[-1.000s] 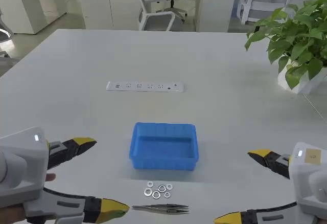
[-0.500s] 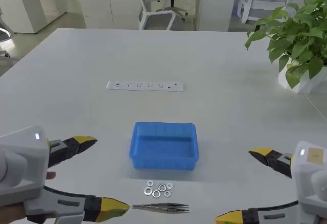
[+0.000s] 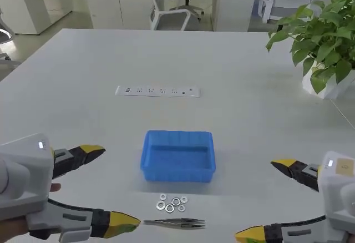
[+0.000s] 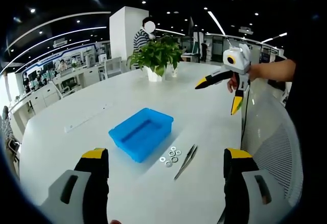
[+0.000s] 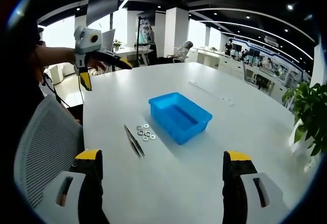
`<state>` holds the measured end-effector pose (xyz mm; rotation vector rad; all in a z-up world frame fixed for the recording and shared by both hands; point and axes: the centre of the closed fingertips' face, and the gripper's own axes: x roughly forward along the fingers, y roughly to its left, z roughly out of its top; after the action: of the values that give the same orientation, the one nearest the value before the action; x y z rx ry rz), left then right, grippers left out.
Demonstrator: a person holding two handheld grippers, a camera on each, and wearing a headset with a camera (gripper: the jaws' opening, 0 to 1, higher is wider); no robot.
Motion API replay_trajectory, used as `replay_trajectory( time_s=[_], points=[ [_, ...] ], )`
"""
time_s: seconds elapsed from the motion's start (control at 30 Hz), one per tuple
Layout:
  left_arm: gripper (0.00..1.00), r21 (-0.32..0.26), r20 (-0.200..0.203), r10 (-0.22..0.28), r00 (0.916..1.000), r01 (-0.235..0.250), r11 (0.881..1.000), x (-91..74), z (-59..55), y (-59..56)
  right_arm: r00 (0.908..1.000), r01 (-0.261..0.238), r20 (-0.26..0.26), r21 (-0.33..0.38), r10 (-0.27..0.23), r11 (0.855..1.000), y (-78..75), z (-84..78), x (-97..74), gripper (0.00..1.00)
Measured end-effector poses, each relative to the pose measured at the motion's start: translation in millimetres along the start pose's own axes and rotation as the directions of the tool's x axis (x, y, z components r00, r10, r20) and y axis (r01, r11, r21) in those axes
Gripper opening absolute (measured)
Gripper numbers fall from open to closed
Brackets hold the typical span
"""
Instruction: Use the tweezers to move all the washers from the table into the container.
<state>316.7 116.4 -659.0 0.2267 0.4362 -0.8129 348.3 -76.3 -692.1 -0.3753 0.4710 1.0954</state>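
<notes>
Left gripper (image 3: 121, 186): jaws spread wide, holding nothing. Right gripper (image 3: 254, 198): same, jaws wide apart, nothing between them. Both are held at the near edge of the table (image 3: 233, 76), one on each side of the work.

Tweezers (image 3: 175, 222) lie flat on the table between the two grippers, lengthwise left-right in the head view. In that view their left end sits just beside the left gripper's lower jaw tip, with no contact visible. In the right gripper view the left gripper is raised above the table surface, apart from the tweezers. Neither gripper touches them.

Washers (image 3: 172, 203): a small loose cluster on the table just beyond the tweezers, in the strip between them and the near wall of the blue container (image 3: 177, 175). I can't tell if any washer touches the container wall; there looks to be a thin gap. In the left gripper view both washers and tweezers sit ahead, roughly centred between its own jaws.

The container sits behind the washers, not between grippers and tweezers.

Around: a white power strip (image 3: 157, 92) lies further back on the table, well apart from the container. A potted plant (image 3: 321, 38) stands at the far right. Office chairs (image 3: 172, 15) stand past the far edge.
</notes>
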Motion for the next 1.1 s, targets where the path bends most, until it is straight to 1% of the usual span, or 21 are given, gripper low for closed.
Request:
replay_trajectory(
  time_s=[0.3, 0.6, 0.83, 1.1],
  points=[
    [0.99, 0.004, -0.008, -0.007, 0.9999, 0.007, 1.000, -0.2, -1.6, -2.1, 1.0000, -0.008, -0.004, -0.012, 0.008, 1.000, -0.5, -0.8, 0.0, 0.98],
    [0.98, 0.020, -0.016, -0.022, 0.9996, 0.023, 1.000, 1.8, -0.2, -2.7, 0.9997, -0.025, -0.006, -0.029, 0.025, 0.999, 1.1, -1.4, -0.4, 0.95],
    [0.96, 0.041, -0.027, -0.042, 0.9987, 0.043, 0.998, 8.2, 1.0, -3.0, 0.9991, -0.042, -0.010, -0.050, 0.041, 0.998, -0.8, -2.2, 0.7, 0.91],
    [0.91, 0.071, -0.053, -0.080, 0.9954, 0.084, 0.994, 18.2, -0.8, -4.4, 0.9979, -0.065, -0.006, -0.077, 0.065, 0.995, -2.6, 1.3, 4.6, 0.86]
  ],
)
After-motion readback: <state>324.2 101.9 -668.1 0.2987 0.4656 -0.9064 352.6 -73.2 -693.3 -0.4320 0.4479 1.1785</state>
